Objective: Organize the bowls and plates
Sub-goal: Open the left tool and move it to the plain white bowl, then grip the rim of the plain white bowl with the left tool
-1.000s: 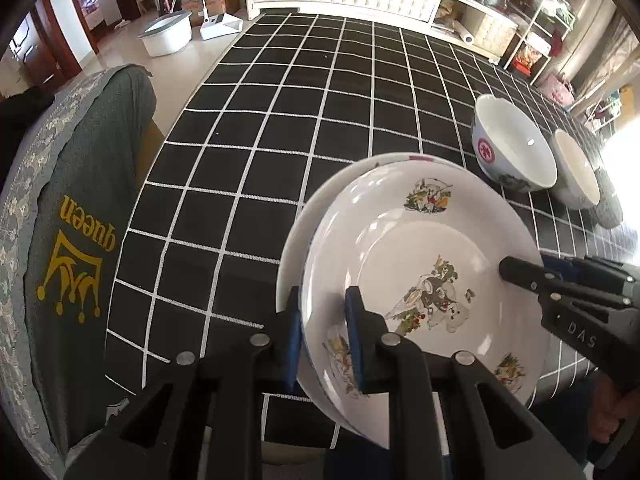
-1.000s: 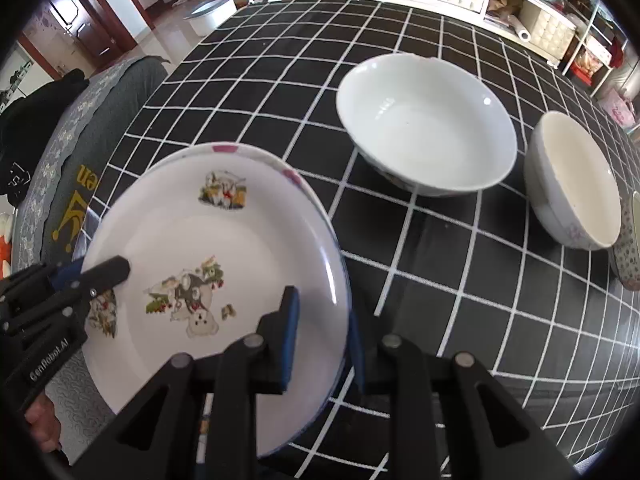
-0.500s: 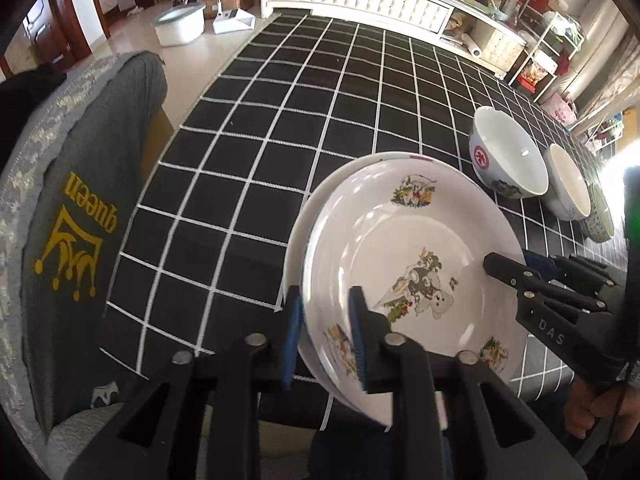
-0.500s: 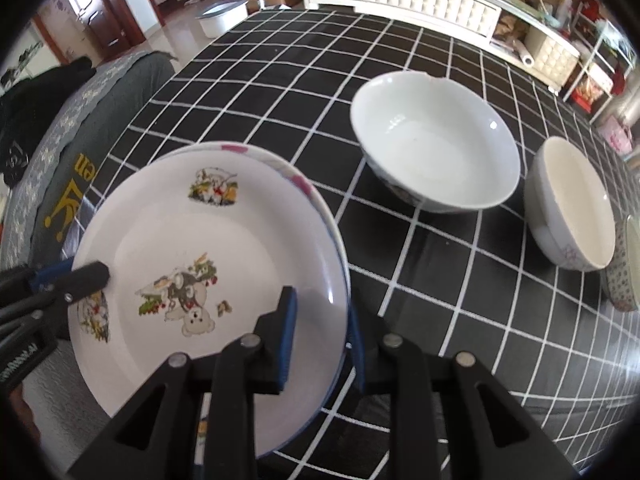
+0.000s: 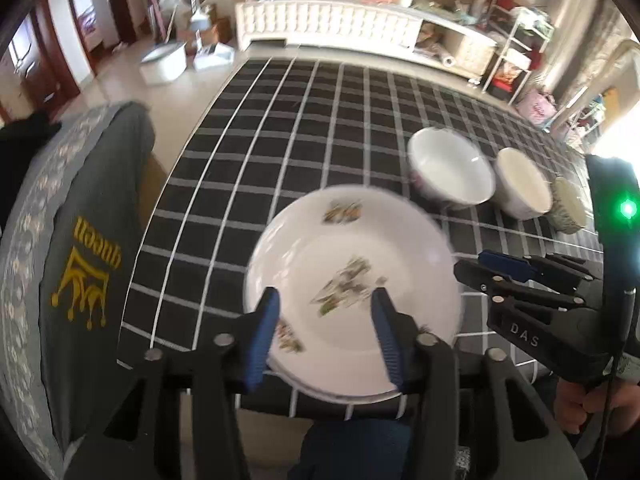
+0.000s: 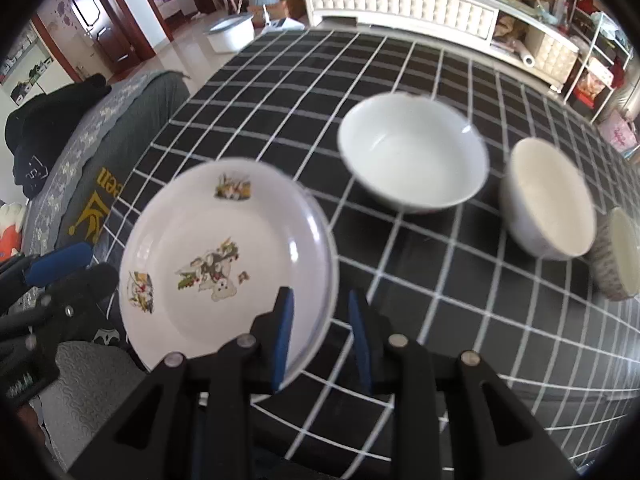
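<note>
The round white plate with cartoon prints (image 5: 352,292) lies flat at the near edge of the black desk with its white grid cloth (image 5: 320,120), slightly overhanging it. The left tool (image 5: 325,328) hangs above the plate's near rim, its jaws opening and pressing on nothing. The right tool (image 6: 320,332) straddles the plate's right rim, jaws also opening, clear of it. To the right stands a row of three bowls, the large white bowl (image 6: 412,152) nearest the right tool, with bare cloth between plate and bowl.
</note>
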